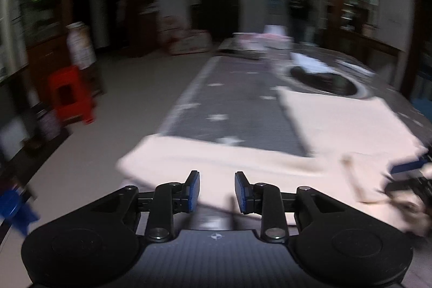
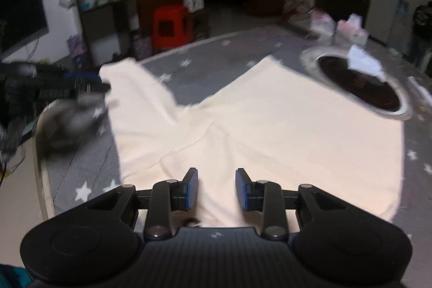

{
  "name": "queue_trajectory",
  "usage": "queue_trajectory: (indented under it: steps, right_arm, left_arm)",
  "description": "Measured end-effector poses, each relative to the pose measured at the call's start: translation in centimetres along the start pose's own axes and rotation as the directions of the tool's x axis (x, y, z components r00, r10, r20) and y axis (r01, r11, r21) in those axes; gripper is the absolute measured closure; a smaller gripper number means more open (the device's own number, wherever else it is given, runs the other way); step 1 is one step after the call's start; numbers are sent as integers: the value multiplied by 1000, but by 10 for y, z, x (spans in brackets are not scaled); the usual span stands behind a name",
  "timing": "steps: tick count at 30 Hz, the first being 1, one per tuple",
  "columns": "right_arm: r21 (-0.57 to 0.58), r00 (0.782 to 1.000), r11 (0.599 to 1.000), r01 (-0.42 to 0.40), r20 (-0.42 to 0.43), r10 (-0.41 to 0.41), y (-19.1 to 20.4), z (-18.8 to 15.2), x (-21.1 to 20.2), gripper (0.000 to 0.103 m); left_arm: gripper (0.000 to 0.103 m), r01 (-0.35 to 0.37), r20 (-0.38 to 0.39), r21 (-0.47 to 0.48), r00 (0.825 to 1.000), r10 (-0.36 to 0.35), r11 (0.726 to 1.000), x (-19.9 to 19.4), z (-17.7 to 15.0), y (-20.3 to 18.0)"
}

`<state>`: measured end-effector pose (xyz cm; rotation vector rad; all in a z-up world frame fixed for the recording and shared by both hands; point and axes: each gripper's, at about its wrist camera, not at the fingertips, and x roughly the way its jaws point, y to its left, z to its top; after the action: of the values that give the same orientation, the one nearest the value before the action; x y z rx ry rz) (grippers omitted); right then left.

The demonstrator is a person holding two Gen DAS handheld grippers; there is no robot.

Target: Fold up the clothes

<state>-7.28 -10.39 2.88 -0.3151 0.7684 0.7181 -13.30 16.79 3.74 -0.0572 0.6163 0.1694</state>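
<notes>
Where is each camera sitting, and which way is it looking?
Left wrist: sits behind the open left gripper, looking along the grey starry table; the right gripper shows blurred at right.
Right wrist: sits behind the open right gripper, facing across the table; the left gripper shows at left.
Shared: cream garment, red stool, round dark inset.

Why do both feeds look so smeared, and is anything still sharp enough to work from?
Left wrist view: heavy motion blur on the cream garment, the table and the dim room; only the left hand-held gripper is crisp. Right wrist view: the right hand-held gripper is sharp, the garment is bright and softly blurred, the other gripper at left is a dark smear, and fisheye bends the table edge.
</notes>
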Motion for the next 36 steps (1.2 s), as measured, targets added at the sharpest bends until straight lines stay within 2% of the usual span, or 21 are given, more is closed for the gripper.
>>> queue_trajectory:
  steps: [2, 4, 7, 16, 17, 19, 21, 23, 28, 32, 36]
  right_arm:
    - [-16, 1000, 1000, 6, 0, -6, 4, -2, 2, 73]
    - [-13, 1000, 1000, 7, 7, -7, 4, -2, -3, 73]
    - [-3, 1000, 1000, 8, 19, -8, 1, -4, -11, 73]
    - [41, 999, 998, 40, 30, -42, -12, -13, -32, 72]
    - [48, 999, 998, 43, 32, -44, -13, -15, -34, 72]
    - [59, 998, 997, 48, 34, -50, -15, -17, -37, 72]
    - [68, 998, 996, 54, 38, -57, -17, -20, -41, 72]
    - [79, 997, 995, 59, 43, -63, -19, -22, -45, 72]
    - [113, 995, 991, 72, 65, -80, -27, -26, -54, 72]
    - [147, 992, 986, 81, 79, -94, -35, -31, -60, 72]
    - [185, 990, 978, 94, 86, -112, -44, -37, -64, 72]
  left_arm:
    - [71, -61, -15, -56, 998, 60, 997, 6, 0, 17]
    - [66, -113, -25, -105, 993, 111, 988, 11, 1, 33]
    - [61, -169, -29, -150, 986, 167, 974, 18, 5, 50]
    - [62, -152, -77, -240, 987, 138, 959, 53, 13, 73]
    - [63, -152, -75, -242, 988, 137, 958, 55, 13, 72]
    - [74, -146, -67, -251, 989, 133, 957, 57, 13, 72]
    - [90, -139, -55, -266, 990, 129, 954, 56, 13, 71]
    - [94, -144, -40, -277, 990, 138, 950, 53, 14, 68]
    - [97, -89, 34, -296, 994, 103, 951, 34, 29, 55]
    - [97, 33, 104, -276, 995, -5, 961, 11, 48, 30]
    - [97, 184, 159, -211, 976, -152, 960, -8, 63, -10]
